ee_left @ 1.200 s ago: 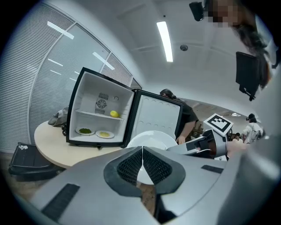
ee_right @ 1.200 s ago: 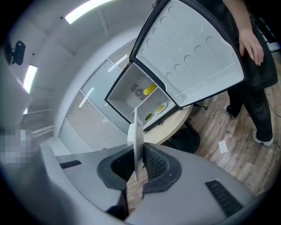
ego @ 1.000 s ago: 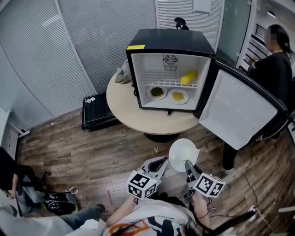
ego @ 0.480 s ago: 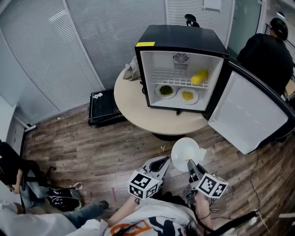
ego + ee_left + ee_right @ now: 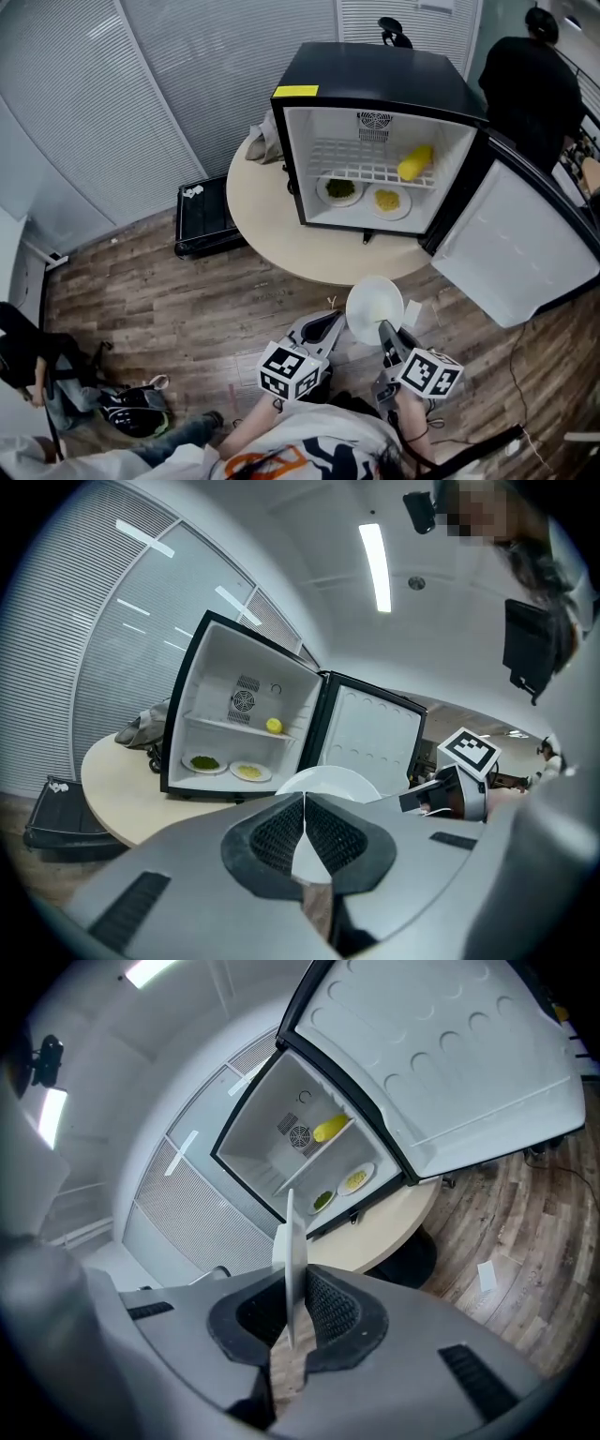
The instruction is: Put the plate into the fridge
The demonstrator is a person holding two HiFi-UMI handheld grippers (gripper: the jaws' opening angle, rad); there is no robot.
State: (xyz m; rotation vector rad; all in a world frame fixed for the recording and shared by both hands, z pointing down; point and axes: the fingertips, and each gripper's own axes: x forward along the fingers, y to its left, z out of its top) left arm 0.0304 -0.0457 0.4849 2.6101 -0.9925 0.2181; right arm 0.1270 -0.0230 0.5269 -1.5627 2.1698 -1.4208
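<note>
My right tongs (image 5: pixel 383 331) stay clamped on the white plate (image 5: pixel 373 307), my left tongs (image 5: pixel 330 327) stay closed and empty, and the open mini fridge (image 5: pixel 375 70) at twelve o'clock draws nearer: approach under way.

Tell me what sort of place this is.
Most likely an office or lab room, not a home kitchen: slatted blinds cover the walls, a mini fridge stands open on a round table, and the floor is wood-look planks.
</note>
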